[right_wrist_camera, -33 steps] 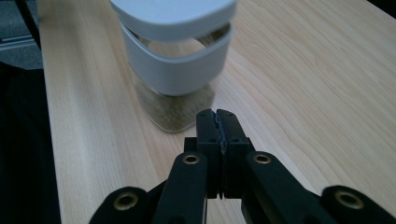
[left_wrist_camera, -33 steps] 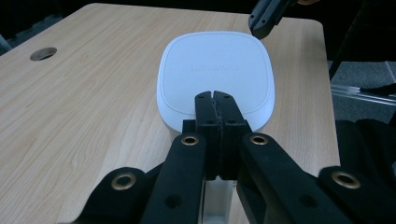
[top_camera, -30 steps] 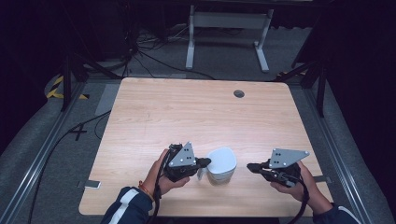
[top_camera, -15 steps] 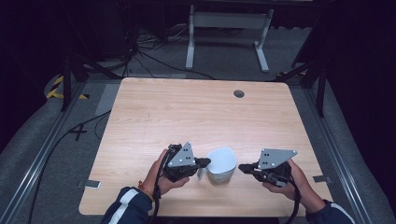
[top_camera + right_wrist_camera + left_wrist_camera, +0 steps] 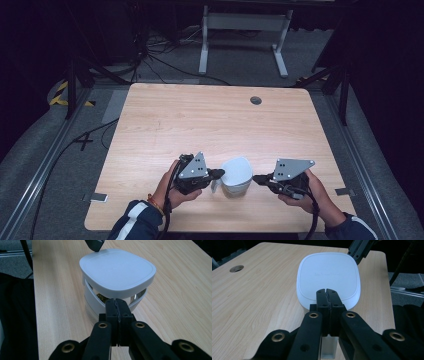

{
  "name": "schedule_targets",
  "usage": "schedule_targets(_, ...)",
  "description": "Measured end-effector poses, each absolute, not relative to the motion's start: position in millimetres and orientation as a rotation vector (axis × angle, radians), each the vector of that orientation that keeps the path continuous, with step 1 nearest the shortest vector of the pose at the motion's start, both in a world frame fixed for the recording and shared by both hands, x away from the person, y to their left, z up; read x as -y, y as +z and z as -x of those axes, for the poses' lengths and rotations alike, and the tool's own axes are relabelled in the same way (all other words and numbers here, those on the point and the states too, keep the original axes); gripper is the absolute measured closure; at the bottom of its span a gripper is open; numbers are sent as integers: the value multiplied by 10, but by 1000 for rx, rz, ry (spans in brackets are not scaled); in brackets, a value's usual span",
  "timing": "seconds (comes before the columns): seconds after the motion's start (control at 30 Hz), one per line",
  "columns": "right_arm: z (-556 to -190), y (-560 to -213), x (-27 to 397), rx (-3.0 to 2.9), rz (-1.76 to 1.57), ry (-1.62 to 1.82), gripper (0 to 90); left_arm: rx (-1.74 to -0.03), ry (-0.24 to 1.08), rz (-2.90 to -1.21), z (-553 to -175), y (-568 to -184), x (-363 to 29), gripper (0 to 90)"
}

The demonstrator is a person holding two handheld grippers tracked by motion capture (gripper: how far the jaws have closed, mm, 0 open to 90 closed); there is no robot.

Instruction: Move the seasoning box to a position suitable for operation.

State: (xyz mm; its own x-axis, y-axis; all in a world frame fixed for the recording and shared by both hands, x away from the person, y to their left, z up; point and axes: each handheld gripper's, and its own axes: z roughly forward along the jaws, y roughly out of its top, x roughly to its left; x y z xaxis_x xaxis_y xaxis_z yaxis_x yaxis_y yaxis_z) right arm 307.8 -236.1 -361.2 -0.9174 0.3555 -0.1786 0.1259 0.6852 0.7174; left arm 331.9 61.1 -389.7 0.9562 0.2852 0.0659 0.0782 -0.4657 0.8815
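A white container with a rounded square lid stands near the table's front edge, between my two grippers. Its lid sits over a clear body with something greenish inside. My left gripper is shut, its tips over the lid's near rim, and a pale handle shows below the jaws. My right gripper is shut too, its tips close to the container's side just under the lid. Whether it touches the wall is unclear.
The wooden table has a round cable hole at the back right. Beyond the table a white metal frame and cables lie on the dark floor. A rail runs along the left side.
My right gripper has moved left, from well right of the container to right beside it. The left gripper and the container have stayed put.
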Motion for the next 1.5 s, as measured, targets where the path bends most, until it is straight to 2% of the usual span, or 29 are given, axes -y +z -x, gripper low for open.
schedule_targets(0.43, -3179, -3656, 2329, -2585, -401, 1055, 895, -261, 258, -2061, -3316, -3910, -629, 898)
schedule_targets(0.63, -3143, -3585, 2258, -2563, -361, 1079, 895, -250, 322, -2074, -3304, -3936, -656, 882)
schedule_targets(0.97, -3141, -3494, 2216, -2541, -332, 1107, 895, -408, 360, -2108, -3334, -4079, -1111, 803)
schedule_targets(1.07, -3139, -3476, 2179, -2539, -320, 1101, 896, -479, 391, -2145, -3350, -4177, -1270, 734)
schedule_targets(1.13, -3146, -3475, 2154, -2545, -311, 1097, 896, -539, 415, -2152, -3356, -4239, -1371, 639)
schedule_targets(1.3, -3145, -3465, 2088, -2540, -294, 1104, 896, -703, 464, -2158, -3372, -4397, -1682, 470)
schedule_targets(1.5, -3099, -3416, 1985, -2507, -251, 1115, 895, -796, 492, -2196, -3386, -4583, -1937, 358)
